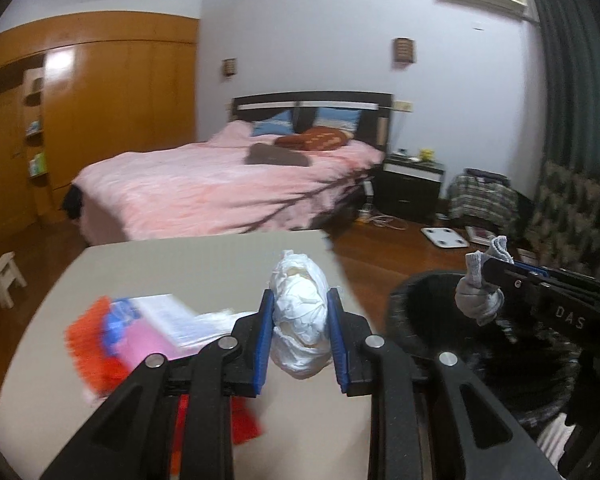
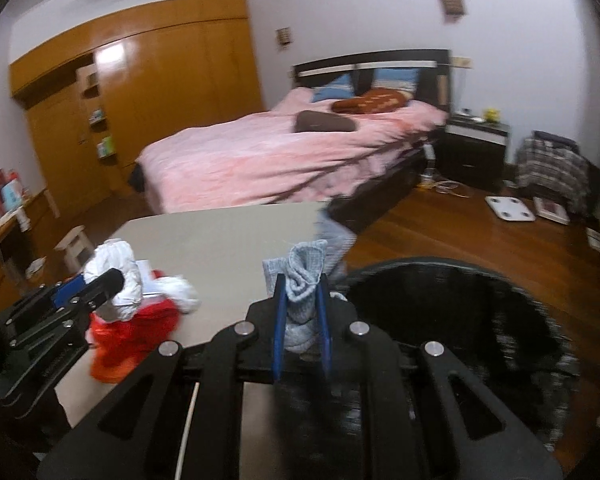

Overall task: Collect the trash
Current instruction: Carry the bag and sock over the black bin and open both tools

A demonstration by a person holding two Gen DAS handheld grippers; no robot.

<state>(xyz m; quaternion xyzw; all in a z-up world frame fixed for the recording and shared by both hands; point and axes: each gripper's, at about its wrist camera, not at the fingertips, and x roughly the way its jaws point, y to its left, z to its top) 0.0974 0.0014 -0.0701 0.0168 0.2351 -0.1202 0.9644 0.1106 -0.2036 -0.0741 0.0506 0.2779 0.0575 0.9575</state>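
My left gripper [image 1: 300, 316] is shut on a crumpled white plastic wad [image 1: 299, 312] and holds it above the beige table [image 1: 188, 268]; the wad also shows in the right wrist view [image 2: 118, 280]. My right gripper [image 2: 302, 308] is shut on a grey-blue knitted cloth [image 2: 303, 280], held at the table's right edge beside the black-lined trash bin [image 2: 460, 320]. In the left wrist view the cloth [image 1: 478, 292] hangs over the bin [image 1: 440, 320]. A red plastic bag [image 2: 134, 332] and white paper [image 1: 188, 320] lie on the table.
A pink bed [image 1: 228, 188] stands behind the table, with a dark nightstand [image 1: 412, 184] to its right. A white scale [image 2: 510, 208] lies on the wooden floor. A small white stool [image 1: 4, 280] stands left of the table. Orange wardrobes [image 1: 112, 92] line the left wall.
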